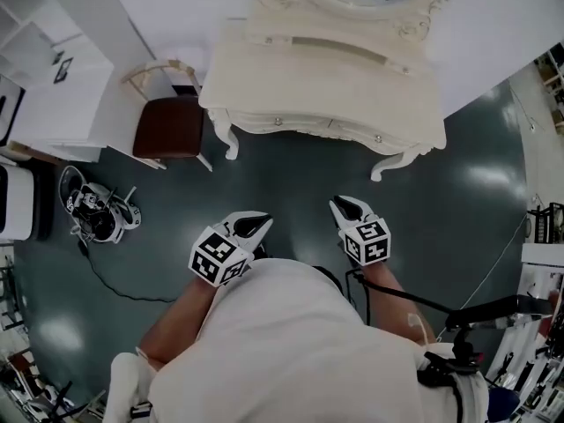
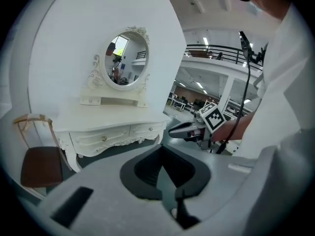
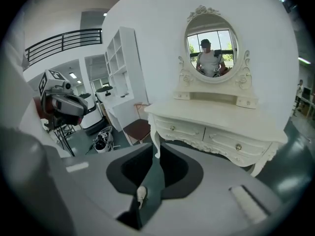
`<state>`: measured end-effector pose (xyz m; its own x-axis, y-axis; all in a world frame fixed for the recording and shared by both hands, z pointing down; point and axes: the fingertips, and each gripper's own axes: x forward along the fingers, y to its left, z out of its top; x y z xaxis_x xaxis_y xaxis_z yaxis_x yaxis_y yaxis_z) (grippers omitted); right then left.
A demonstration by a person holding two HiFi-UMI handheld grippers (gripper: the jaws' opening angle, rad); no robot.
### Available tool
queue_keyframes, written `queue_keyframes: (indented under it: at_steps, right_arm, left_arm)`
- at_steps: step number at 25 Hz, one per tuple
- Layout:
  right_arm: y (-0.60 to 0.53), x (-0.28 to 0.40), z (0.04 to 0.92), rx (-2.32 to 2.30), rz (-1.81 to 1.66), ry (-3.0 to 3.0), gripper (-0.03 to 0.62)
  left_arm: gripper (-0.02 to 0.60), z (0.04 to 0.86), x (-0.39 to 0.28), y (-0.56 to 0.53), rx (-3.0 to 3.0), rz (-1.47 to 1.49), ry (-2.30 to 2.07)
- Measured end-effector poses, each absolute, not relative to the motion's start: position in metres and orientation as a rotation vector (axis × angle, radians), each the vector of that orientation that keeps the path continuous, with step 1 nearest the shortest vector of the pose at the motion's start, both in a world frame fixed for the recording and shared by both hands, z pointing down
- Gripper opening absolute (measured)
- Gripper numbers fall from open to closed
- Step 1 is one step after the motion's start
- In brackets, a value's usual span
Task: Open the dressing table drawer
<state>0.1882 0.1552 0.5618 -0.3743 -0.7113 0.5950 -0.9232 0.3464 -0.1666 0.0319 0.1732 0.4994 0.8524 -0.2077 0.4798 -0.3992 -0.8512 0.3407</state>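
Now, your left gripper (image 2: 161,150) has its jaws together at the tips, and nothing is between them; only a thin wedge of floor shows behind the tips. Your right gripper (image 3: 156,150) has its jaws a little apart, with a narrow gap that runs up to the tips, and it is also empty. In the head view both grippers hang side by side over the dark green floor (image 1: 291,183), close in front of your body, and both point toward the dressing table (image 1: 326,77). Each one carries its marker cube (image 1: 216,258) just behind the jaws.

The dressing table is cream white and stands against the white wall, well apart from both grippers, with bare floor between. Its two drawers (image 3: 206,135) sit next to each other in the front, under the table top. Both are closed, and each has a small round knob (image 3: 238,147) in the middle. Neither gripper touches them. An oval mirror (image 3: 211,48) with a carved frame stands on the top of the table.

To the left of the table, a chair (image 1: 169,129) with a brown seat stands just beside the table leg. Further left there is a white shelf unit (image 3: 120,68). On the floor near the chair lies a black and white device (image 1: 97,211), with a dark cable (image 1: 115,285) running from it across the floor.
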Motion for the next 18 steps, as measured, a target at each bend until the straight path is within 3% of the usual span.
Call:
queue_keyframes:
  at_steps: [8, 18]
  right_arm:
    - [-0.005, 0.137, 0.560, 1.535, 0.699, -2.169, 0.041]
    - [-0.223, 0.138, 0.575, 1.595, 0.715, -2.185, 0.050]
  left_arm:
    - [0.002, 0.493, -0.048, 0.059, 2.568, 0.602, -0.486]
    - [0.002, 0.481, -0.088, -0.064, 2.450, 0.513, -0.727]
